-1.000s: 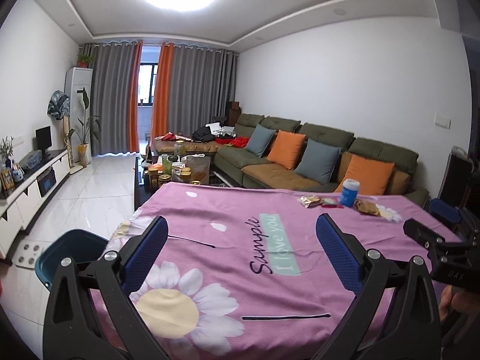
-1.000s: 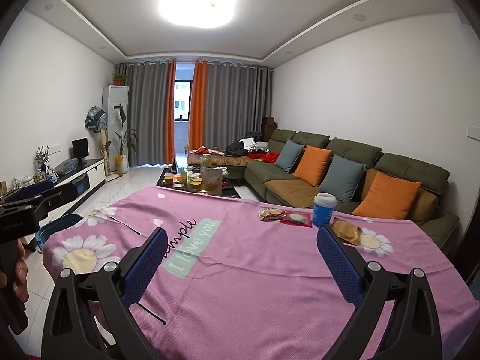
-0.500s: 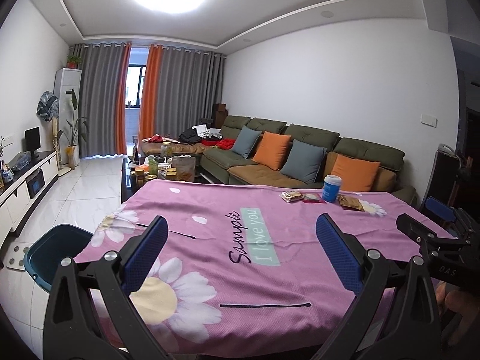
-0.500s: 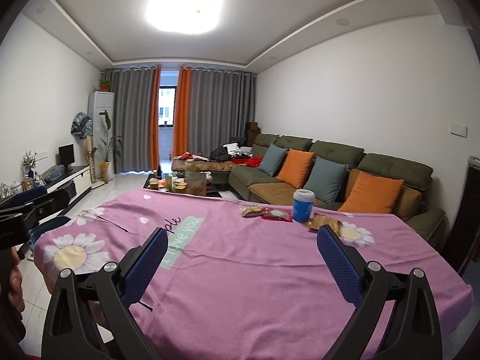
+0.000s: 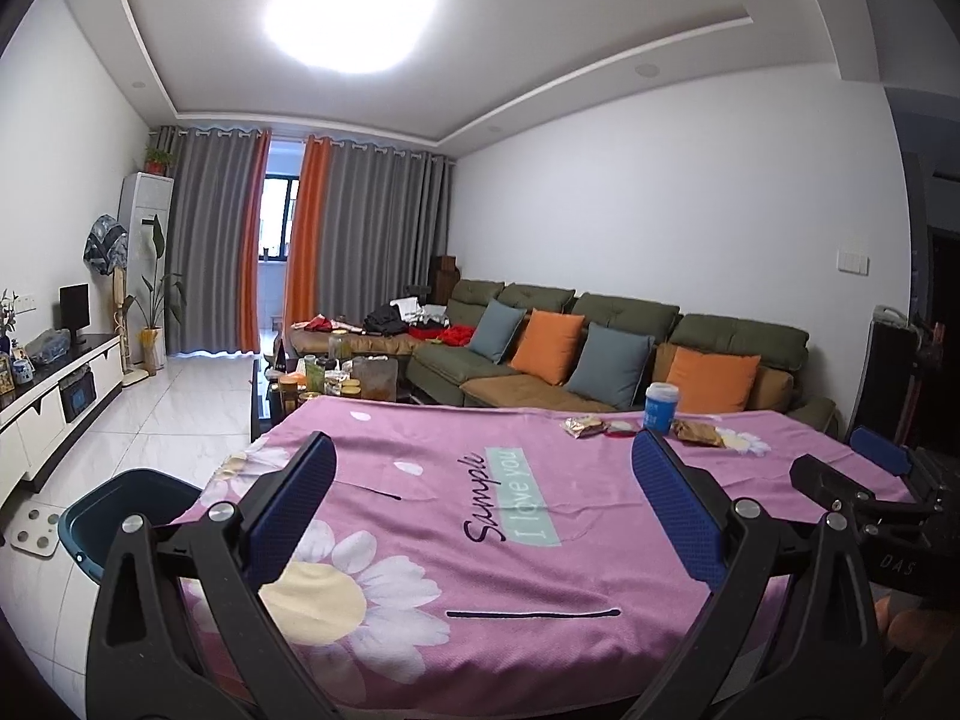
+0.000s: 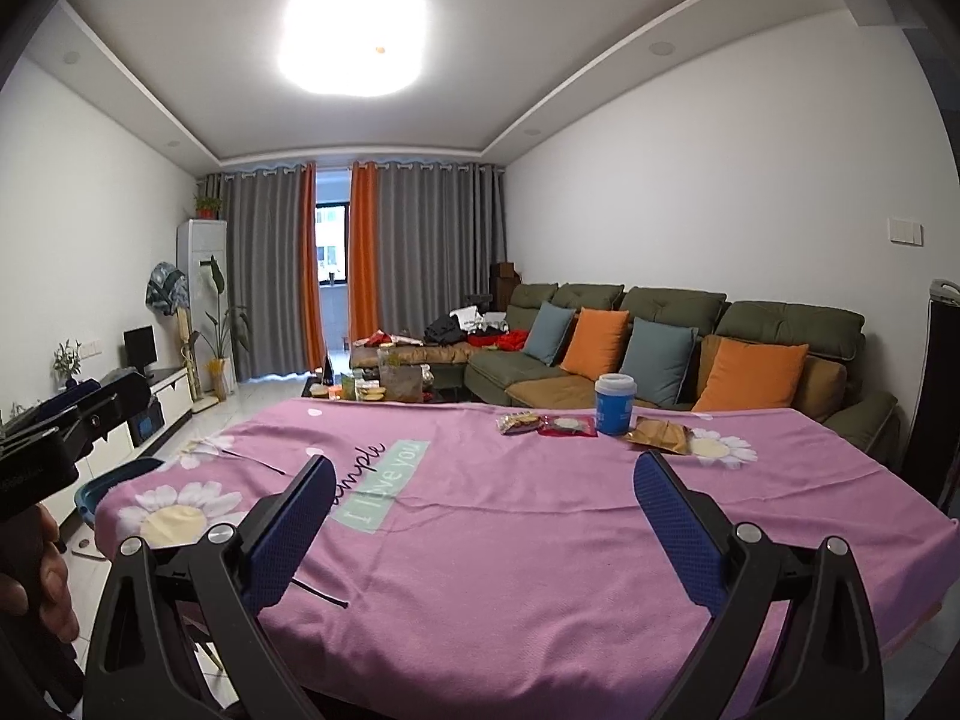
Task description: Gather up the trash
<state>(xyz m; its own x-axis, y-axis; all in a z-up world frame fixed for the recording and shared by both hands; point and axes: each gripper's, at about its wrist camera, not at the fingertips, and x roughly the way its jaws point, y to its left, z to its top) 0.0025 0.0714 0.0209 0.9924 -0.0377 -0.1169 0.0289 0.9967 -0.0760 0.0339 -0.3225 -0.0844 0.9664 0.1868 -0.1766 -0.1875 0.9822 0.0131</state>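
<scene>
Trash lies at the far side of a table with a pink flowered cloth [image 6: 540, 540]: a blue paper cup [image 6: 614, 404] standing upright, a snack packet [image 6: 519, 422], a red wrapper [image 6: 567, 425] and a brown wrapper [image 6: 660, 434]. The cup [image 5: 660, 407] and wrappers [image 5: 583, 426] also show in the left wrist view. My left gripper [image 5: 483, 507] is open and empty above the near edge of the table. My right gripper [image 6: 483, 513] is open and empty, well short of the trash. A dark teal bin [image 5: 114, 507] stands on the floor left of the table.
A green sofa [image 6: 690, 348] with orange and blue cushions runs behind the table at the right. A cluttered coffee table [image 5: 336, 372] stands beyond the far edge. A white TV cabinet [image 5: 54, 384] lines the left wall. A white scale [image 5: 33, 534] lies by the bin.
Both grippers have pulled back and risen, so the table looks smaller and farther. Both stay open and empty. The trash has not moved.
</scene>
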